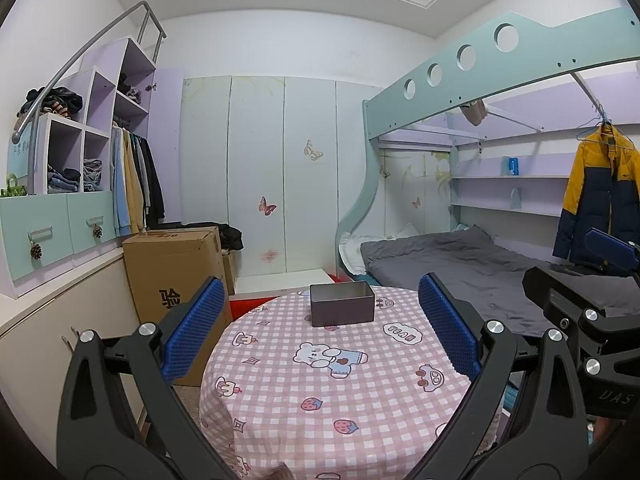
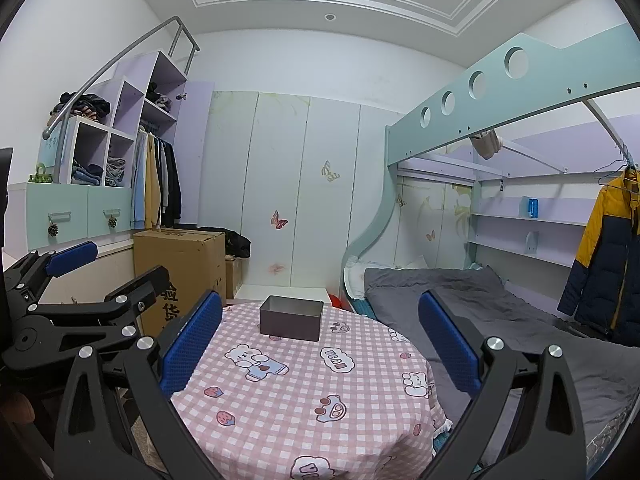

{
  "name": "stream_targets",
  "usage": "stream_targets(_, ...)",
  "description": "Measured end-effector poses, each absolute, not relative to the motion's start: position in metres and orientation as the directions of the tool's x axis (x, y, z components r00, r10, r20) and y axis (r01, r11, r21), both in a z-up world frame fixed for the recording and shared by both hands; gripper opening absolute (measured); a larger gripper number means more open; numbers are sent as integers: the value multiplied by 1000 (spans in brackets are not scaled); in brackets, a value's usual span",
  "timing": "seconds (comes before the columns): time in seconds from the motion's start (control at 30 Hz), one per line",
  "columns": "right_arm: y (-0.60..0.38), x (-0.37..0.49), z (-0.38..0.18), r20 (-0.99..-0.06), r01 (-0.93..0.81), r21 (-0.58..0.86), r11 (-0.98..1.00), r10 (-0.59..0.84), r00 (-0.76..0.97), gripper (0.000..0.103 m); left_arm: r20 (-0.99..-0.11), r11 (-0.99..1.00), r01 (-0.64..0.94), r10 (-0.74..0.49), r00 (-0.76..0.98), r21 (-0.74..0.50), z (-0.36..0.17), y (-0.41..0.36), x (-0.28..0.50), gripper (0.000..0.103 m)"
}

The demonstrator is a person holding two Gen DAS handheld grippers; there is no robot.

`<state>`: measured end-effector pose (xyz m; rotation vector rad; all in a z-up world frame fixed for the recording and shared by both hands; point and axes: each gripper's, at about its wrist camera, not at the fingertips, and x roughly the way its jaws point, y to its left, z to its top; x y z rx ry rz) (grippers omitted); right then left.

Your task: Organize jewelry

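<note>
A round table (image 1: 340, 400) draped in a pink checked cartoon cloth is seen. A grey rectangular tin (image 1: 342, 304), open-topped, is set upright at the table's far edge. The left gripper (image 1: 320, 328) and right gripper (image 2: 320, 340) are held spread above the table, gripping nothing. Beyond the tin a wardrobe (image 1: 260, 168) is noted; right of it, a bunk bed (image 1: 460, 256); left, a cardboard box (image 1: 172, 268).
</note>
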<state>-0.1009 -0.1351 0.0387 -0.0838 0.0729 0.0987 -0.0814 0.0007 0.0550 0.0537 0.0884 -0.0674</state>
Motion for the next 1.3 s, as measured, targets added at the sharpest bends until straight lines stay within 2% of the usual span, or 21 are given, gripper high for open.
stream_targets(1.3, -140, -96, 39, -88, -95, -70, 993, 89, 992, 95, -99, 996, 74, -68, 993, 55, 53, -3, -76, 96)
